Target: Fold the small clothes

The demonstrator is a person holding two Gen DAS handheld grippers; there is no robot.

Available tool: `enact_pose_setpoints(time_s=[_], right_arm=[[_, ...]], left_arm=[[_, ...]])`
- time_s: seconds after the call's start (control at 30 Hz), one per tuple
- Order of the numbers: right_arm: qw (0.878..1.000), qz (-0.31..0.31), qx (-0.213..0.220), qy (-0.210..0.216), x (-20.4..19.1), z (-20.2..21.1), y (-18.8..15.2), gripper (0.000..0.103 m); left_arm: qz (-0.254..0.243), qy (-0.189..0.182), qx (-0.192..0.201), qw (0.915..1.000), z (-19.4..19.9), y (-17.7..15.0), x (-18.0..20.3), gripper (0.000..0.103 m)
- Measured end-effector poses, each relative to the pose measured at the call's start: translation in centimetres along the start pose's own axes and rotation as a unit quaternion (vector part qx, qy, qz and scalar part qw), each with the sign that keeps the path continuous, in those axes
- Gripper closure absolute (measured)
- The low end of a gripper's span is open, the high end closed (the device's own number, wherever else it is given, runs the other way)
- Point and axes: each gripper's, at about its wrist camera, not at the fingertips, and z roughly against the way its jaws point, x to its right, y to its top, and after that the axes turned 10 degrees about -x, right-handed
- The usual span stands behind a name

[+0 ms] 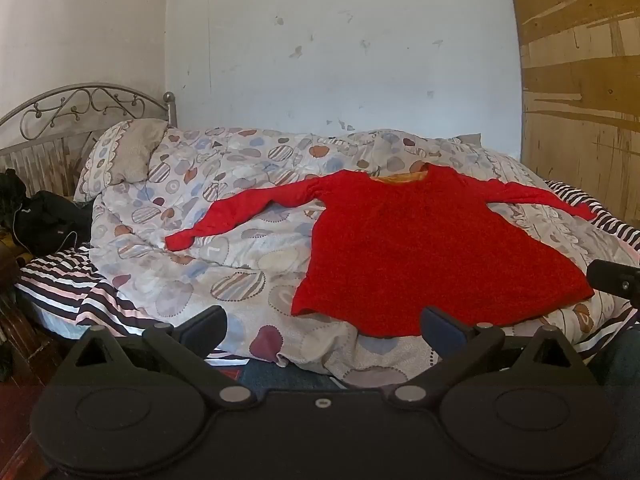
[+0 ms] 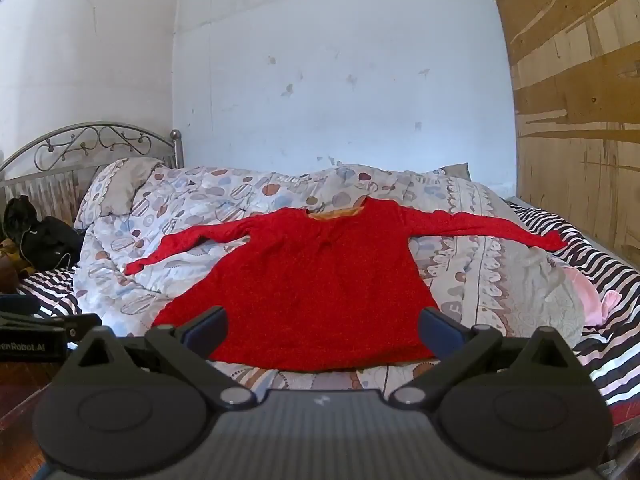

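Observation:
A small red long-sleeved dress (image 1: 420,248) lies flat on the patterned duvet (image 1: 224,248), neck to the far side, both sleeves spread out. It also shows in the right wrist view (image 2: 304,280). My left gripper (image 1: 322,326) is open and empty, just short of the dress's near hem, towards its left corner. My right gripper (image 2: 322,326) is open and empty, hovering at the middle of the near hem. The right gripper's tip shows at the left wrist view's right edge (image 1: 614,282).
The duvet covers a bed with a striped sheet (image 2: 600,280) and a metal headboard (image 1: 80,108) at the left. A pillow (image 1: 124,152) leans by the headboard. Black bags (image 1: 44,216) sit at the far left. A wooden panel (image 2: 580,100) stands at the right. A pink cloth (image 2: 596,296) lies at the right.

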Motion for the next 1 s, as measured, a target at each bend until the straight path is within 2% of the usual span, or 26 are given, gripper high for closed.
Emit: enact_pose_setpoints(time_s=[1.0], right_arm=[[1.000, 0.001, -0.003, 0.003, -0.12, 0.07, 0.19, 0.000]], left_arm=[[0.002, -0.001, -0.001, 1.0000, 0.33, 0.21, 0.01, 0.001]])
